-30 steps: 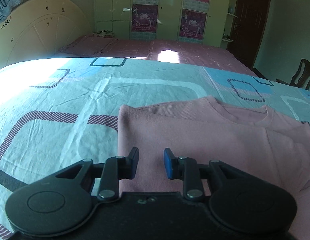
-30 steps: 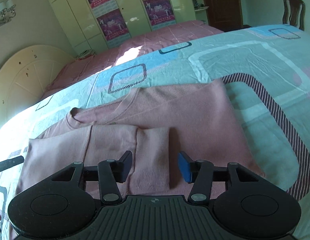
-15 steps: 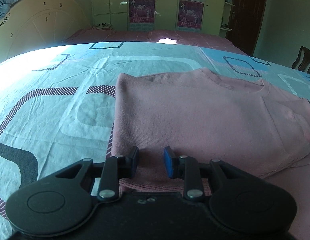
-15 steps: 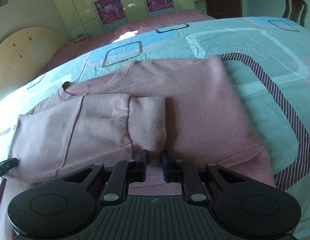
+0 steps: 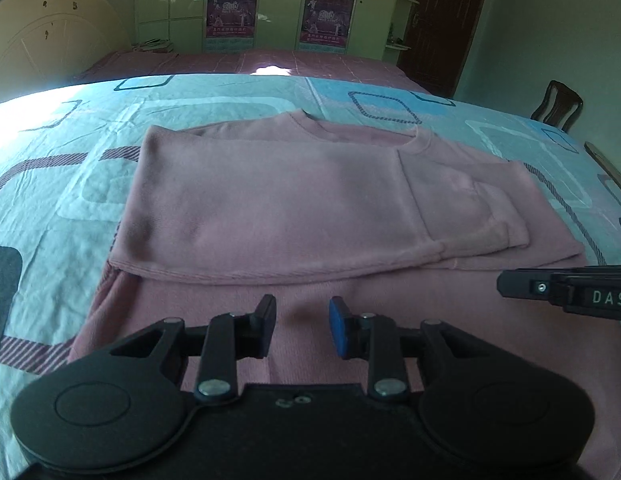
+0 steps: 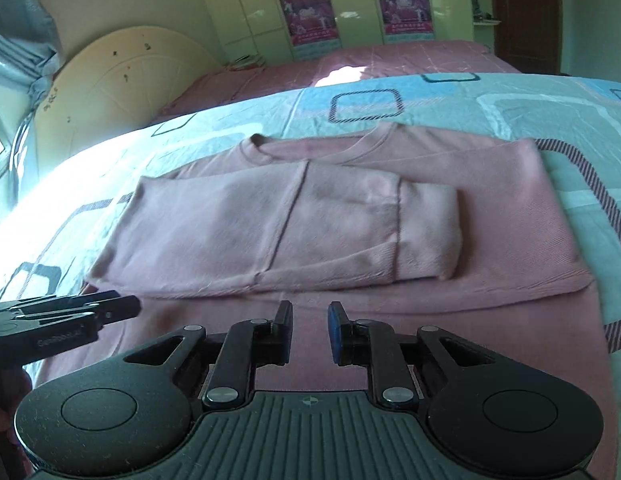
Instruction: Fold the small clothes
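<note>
My left claw (image 5: 302, 326) hangs part open over the near hem of the pink sweatshirt (image 5: 270, 200), gripping nothing. My right claw (image 6: 309, 330) has just been opening, its narrow gap empty. The sweatshirt lies at twelve o'clock on the patterned bedsheet (image 5: 70, 184), both sides folded inward, a cuffed sleeve (image 6: 426, 232) lying on top.

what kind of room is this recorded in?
Most likely a home bedroom: a bed with a patterned sheet, a rounded headboard and a wardrobe on the far wall.
</note>
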